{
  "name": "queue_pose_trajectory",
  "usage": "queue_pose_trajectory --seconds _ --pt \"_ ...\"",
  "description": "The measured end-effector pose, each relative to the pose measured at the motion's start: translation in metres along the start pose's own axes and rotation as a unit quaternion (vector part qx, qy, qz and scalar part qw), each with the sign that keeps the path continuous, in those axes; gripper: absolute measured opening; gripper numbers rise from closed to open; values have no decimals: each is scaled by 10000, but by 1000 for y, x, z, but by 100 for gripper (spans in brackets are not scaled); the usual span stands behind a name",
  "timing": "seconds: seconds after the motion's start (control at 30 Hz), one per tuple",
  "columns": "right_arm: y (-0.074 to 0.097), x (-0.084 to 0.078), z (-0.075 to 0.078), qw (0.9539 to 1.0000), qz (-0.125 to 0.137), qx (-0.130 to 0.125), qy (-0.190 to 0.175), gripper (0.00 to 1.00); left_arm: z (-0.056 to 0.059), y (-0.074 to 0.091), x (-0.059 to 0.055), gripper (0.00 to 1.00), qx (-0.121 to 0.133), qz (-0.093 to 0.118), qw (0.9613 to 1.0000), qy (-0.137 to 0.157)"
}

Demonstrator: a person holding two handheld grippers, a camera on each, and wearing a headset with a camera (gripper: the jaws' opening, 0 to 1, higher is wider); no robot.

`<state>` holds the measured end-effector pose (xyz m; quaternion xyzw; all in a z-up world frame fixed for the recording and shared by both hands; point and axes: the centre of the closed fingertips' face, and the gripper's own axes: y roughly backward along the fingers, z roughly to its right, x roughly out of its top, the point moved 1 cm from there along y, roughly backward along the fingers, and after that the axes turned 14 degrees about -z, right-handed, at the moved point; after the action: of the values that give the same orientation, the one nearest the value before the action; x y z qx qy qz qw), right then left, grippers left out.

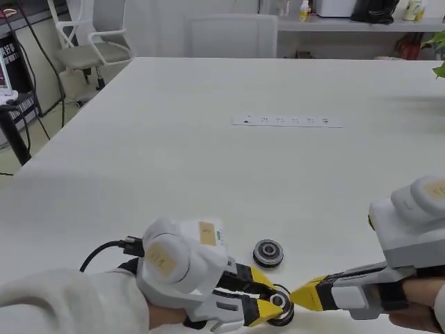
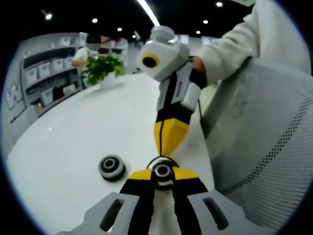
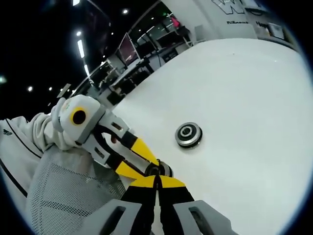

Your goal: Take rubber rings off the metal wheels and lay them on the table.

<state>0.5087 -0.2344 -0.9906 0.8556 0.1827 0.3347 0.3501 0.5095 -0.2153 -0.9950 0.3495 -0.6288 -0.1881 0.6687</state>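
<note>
My left gripper (image 1: 277, 306) is shut on a small metal wheel (image 1: 281, 302) just above the white table's (image 1: 208, 160) near edge. In the left gripper view its yellow tips (image 2: 163, 175) clamp the wheel (image 2: 163, 172) from both sides. My right gripper (image 1: 293, 295) comes in from the right, tips touching that wheel. Its jaws (image 3: 156, 178) are pressed together on the thin black rubber ring (image 2: 161, 158), which stands slightly off the wheel's rim. A second wheel (image 1: 268, 253) with its black ring on lies flat on the table close by, also seen as a dark disc (image 3: 189, 134).
A flat white power strip (image 1: 286, 121) lies mid-table. White chairs (image 1: 233, 35) stand at the far edge and an office chair (image 1: 87, 42) at the back left. A potted plant (image 2: 102, 68) sits on the table's far right. A mesh chair back (image 2: 264, 137) is beside me.
</note>
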Motion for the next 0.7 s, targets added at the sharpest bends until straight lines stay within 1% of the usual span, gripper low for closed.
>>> queue_pose_trajectory --seconds 0.03,0.07,0.1,0.13,0.2,0.23,0.37,0.5,0.57,0.63,0.67,0.7 --pt "0 0 0 10000 -1 2 -13 0 0 1 0 15 -7 -36 10000 23" --pt "0 0 0 10000 1 0 -23 0 -1 1 1 15 -11 -28 10000 48" --pt "1 0 0 10000 8 -2 -31 0 2 2 1 18 -86 -43 9999 65" --pt "1 0 0 10000 17 0 -30 0 2 3 1 21 -105 -45 9999 72" --pt "2 1 1 10000 34 3 -32 0 5 5 4 24 -153 -17 9999 57" --pt "2 2 0 10000 46 6 -35 0 6 6 7 25 -165 13 9999 17" --pt "4 3 0 10000 75 8 -13 0 3 16 19 30 -114 168 9998 24" --pt "6 6 -2 9999 148 51 -38 0 7 26 29 46 -111 258 9996 -62" --pt "6 6 -2 9998 165 64 -37 0 9 31 33 50 -112 294 9994 -106" --pt "6 7 -2 9998 165 60 -34 0 11 35 34 53 -153 202 9994 -245" --pt "6 7 -2 9999 163 48 -14 0 10 39 35 56 -108 145 9992 -353" --pt "7 8 -3 9998 169 43 16 0 10 42 36 63 -86 132 9993 -329"
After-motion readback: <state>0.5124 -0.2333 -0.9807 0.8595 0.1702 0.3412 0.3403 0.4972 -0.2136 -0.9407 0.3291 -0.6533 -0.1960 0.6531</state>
